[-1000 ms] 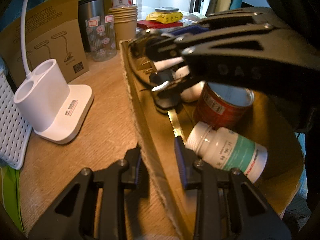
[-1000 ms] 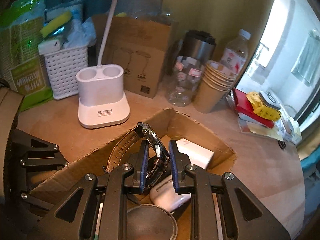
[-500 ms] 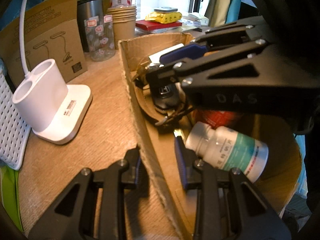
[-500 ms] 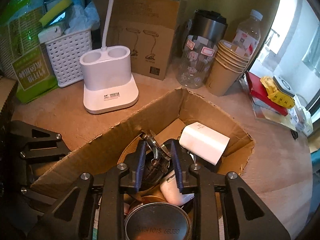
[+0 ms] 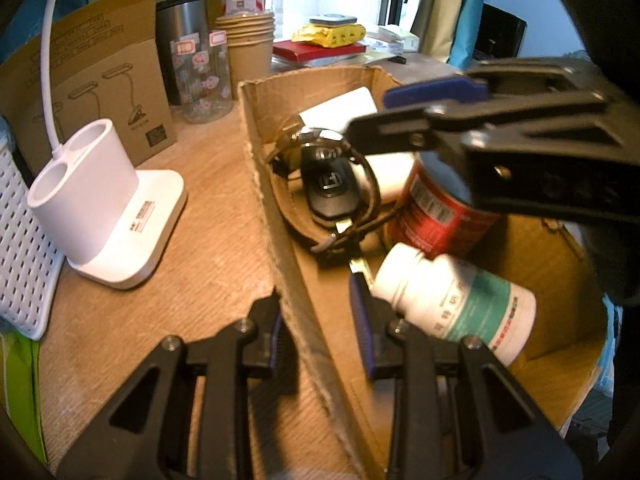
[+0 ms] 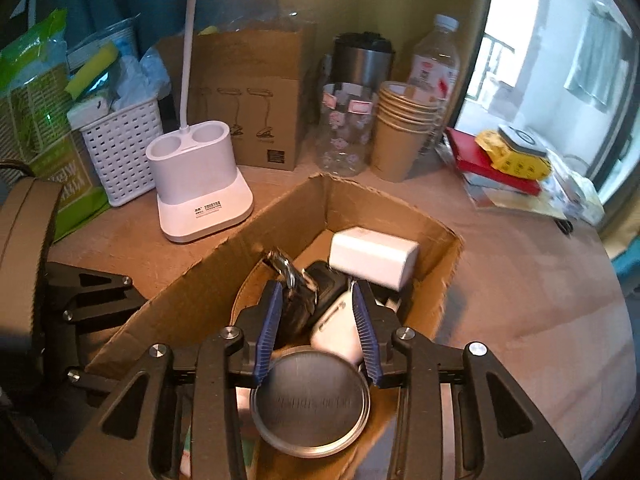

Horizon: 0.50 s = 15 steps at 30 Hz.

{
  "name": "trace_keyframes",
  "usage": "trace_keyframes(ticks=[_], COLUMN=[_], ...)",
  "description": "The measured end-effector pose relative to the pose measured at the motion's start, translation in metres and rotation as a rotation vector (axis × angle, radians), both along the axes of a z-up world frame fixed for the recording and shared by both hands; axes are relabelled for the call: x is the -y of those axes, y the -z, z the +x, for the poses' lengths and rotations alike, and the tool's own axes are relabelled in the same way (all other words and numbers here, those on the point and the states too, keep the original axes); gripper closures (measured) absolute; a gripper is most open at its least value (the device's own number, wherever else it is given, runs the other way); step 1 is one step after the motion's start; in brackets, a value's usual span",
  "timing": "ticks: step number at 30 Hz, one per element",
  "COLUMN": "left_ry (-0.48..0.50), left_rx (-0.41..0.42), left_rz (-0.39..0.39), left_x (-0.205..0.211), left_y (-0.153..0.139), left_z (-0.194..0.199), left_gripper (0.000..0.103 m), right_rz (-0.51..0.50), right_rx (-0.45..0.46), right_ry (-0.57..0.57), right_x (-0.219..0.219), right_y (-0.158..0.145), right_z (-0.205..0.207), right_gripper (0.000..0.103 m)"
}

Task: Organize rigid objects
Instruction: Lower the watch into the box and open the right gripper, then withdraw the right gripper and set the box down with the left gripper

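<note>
A cardboard box (image 5: pixel 276 216) (image 6: pixel 208 276) holds a wristwatch with a brown strap (image 5: pixel 320 152) (image 6: pixel 296 292), a black car key (image 5: pixel 330 190), a white block (image 6: pixel 372 256), a red can (image 5: pixel 436 208) (image 6: pixel 310 400) and a white pill bottle (image 5: pixel 452 304). My left gripper (image 5: pixel 320 320) straddles the box's near wall, fingers a little apart on either side of it. My right gripper (image 6: pixel 316 336) (image 5: pixel 432 96) is open and empty above the box; the watch lies free below it.
A white lamp base (image 5: pixel 100 208) (image 6: pixel 200 184) stands left of the box on the wooden table. Behind are a printed carton (image 6: pixel 248 96), white basket (image 6: pixel 120 148), steel mug (image 6: pixel 360 64), glass jar (image 6: pixel 344 128), paper cups (image 6: pixel 400 132), water bottle (image 6: pixel 436 60) and red book (image 6: pixel 492 164).
My right gripper lowered the watch into the box, opened and let it go, then drew back upward. The left gripper has stayed at the box wall.
</note>
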<state>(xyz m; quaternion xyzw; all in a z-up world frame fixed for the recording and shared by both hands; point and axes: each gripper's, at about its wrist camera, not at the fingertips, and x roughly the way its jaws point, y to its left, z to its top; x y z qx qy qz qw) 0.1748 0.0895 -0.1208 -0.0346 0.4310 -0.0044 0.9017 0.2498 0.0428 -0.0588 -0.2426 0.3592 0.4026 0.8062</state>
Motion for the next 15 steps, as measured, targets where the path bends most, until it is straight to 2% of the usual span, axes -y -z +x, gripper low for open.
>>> trace_keyframes(ticks=[11, 15], left_ry=[-0.018, -0.026], left_rx=[0.002, 0.002], left_rz=[0.021, 0.021], left_x=[0.000, 0.000], left_y=[-0.001, -0.001], left_z=[0.001, 0.001], left_gripper=[0.070, 0.069], right_rz=[0.034, 0.026], right_rx=[0.032, 0.060], right_ry=[0.116, 0.160], right_x=[0.034, 0.044], right_y=[-0.015, -0.015], right_z=[-0.036, -0.051], right_gripper=[0.063, 0.056])
